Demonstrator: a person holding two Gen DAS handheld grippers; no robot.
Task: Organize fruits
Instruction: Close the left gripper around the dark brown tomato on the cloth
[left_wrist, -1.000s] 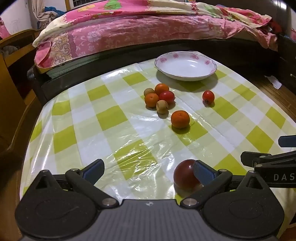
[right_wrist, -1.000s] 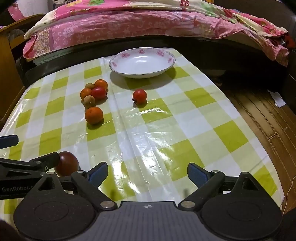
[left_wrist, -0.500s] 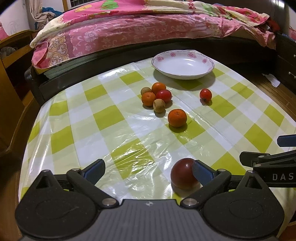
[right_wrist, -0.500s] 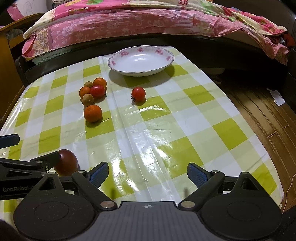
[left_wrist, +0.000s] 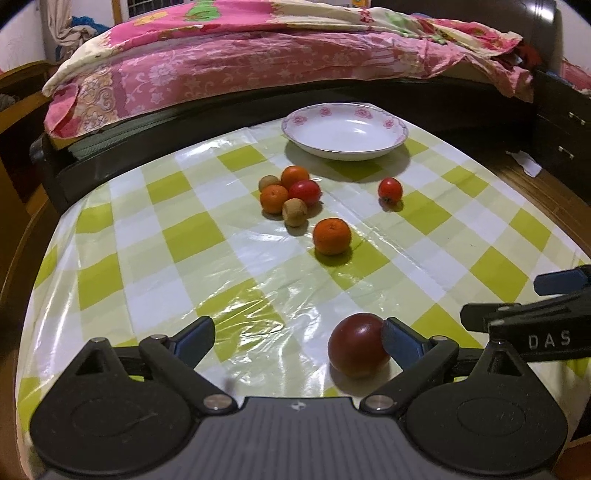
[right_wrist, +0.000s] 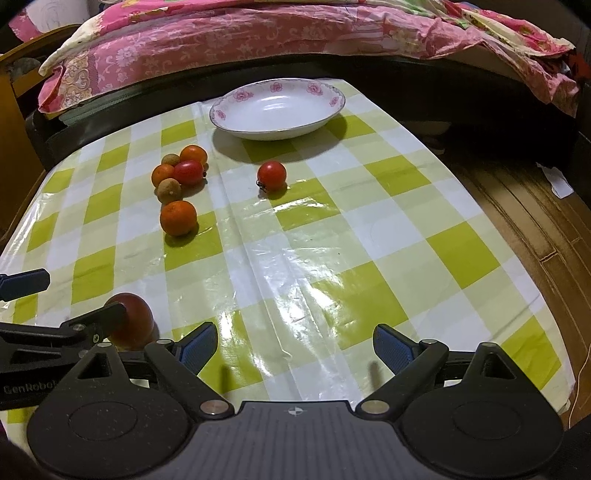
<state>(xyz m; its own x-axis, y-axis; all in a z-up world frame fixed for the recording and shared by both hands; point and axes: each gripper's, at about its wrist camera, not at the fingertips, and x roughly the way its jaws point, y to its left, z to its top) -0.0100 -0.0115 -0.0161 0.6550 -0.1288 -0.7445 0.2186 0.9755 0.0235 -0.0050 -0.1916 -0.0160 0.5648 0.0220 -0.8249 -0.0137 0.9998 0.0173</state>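
- The left gripper (left_wrist: 297, 334) hovers low over the near edge of the table (left_wrist: 192, 236), which wears a glossy green-and-white checked cloth. Its fingers are spread wide and grip nothing.
- A dark red fruit (left_wrist: 357, 345) sits on the cloth just inside the left gripper's right finger (left_wrist: 400, 338). The finger looks to be touching the fruit's side, though from this angle it may only be overlapping it.
- The right gripper (right_wrist: 295, 343) hangs beside the left one, over bare cloth, its fingers likewise wide apart and empty.
- In the right wrist view the same dark red fruit (right_wrist: 135, 319) lies to the left of the right gripper, partly hidden behind the left gripper's finger.
- Farther up the table a lone orange (left_wrist: 331, 236) rests by itself, well apart from both grippers.
- Behind it is a tight cluster: two smaller oranges (left_wrist: 274, 198), a red tomato (left_wrist: 304, 192) and two small brownish fruits (left_wrist: 294, 212), all touching or nearly so.
- A second red tomato (left_wrist: 390, 189) stands alone to the right of the cluster, between it and the table's right edge.
- A white dish (left_wrist: 345, 130) with a pink flower rim sits at the far end of the table; no fruit is in it.
- Beyond the table is a bed covered with a pink floral quilt (left_wrist: 258, 62).
- Wooden floor (right_wrist: 535, 221) shows to the right of the table.
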